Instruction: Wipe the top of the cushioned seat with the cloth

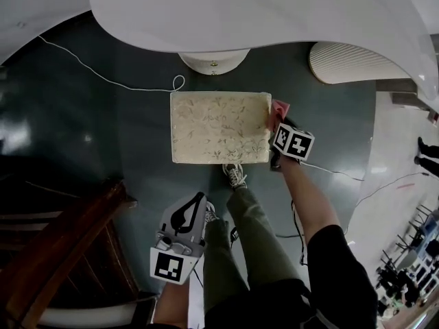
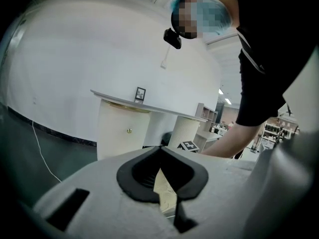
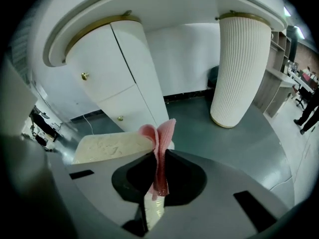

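Right tool [image 3: 158, 176], clenched on a pink, perforated cloth [image 3: 162, 138]: in the right gripper view we see the fabric pinched between the two black pads and standing up above them in a fold. From the head view we place this tool [image 1: 276, 123] at the right edge of the cream, rectangular cushioned seat with a faint leaf pattern [image 1: 219, 127], near its far corner, with the cloth [image 1: 281, 107] just beside that corner. The seat stands on a dark green floor [image 1: 103, 136], before a white round pedestal [image 1: 212, 62]. Left tool [image 1: 195, 204] hangs well apart from the seat, near our olive-trousered leg [image 1: 257, 235]. In the left gripper view we see its pads [image 2: 162, 176] drawn together at the tips and gripping nothing. A thin white cable [image 1: 103, 77] runs across the floor to the seat's far left.
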A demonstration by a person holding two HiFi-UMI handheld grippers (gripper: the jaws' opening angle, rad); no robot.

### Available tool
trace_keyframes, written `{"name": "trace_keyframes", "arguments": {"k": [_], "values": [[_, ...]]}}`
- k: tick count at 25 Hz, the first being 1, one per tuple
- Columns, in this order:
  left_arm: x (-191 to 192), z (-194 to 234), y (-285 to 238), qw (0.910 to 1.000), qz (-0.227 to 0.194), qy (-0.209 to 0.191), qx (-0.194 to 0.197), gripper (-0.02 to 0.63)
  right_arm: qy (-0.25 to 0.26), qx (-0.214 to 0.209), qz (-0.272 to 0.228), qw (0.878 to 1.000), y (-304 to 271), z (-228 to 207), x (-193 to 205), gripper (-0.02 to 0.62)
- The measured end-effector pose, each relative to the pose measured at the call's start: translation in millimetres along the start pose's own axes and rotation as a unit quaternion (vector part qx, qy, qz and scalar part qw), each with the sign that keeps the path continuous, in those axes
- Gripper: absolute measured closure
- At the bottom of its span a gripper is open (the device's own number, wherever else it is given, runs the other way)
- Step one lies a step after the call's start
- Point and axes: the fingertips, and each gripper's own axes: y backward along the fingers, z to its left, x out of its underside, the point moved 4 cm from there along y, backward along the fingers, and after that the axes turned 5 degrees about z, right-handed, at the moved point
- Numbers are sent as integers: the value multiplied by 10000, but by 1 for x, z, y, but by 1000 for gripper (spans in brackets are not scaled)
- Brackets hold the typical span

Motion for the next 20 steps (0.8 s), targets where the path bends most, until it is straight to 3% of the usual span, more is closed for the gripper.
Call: {"name": "trace_keyframes", "arguments": {"k": [10, 20], "values": [[7, 10, 60, 9980, -52, 134, -615, 589, 212, -1585, -53, 9871, 1, 155, 26, 569], [26, 27, 120, 9889, -100, 456, -1413, 589, 826, -2239, 480, 9699, -27, 300, 72, 569]]}}
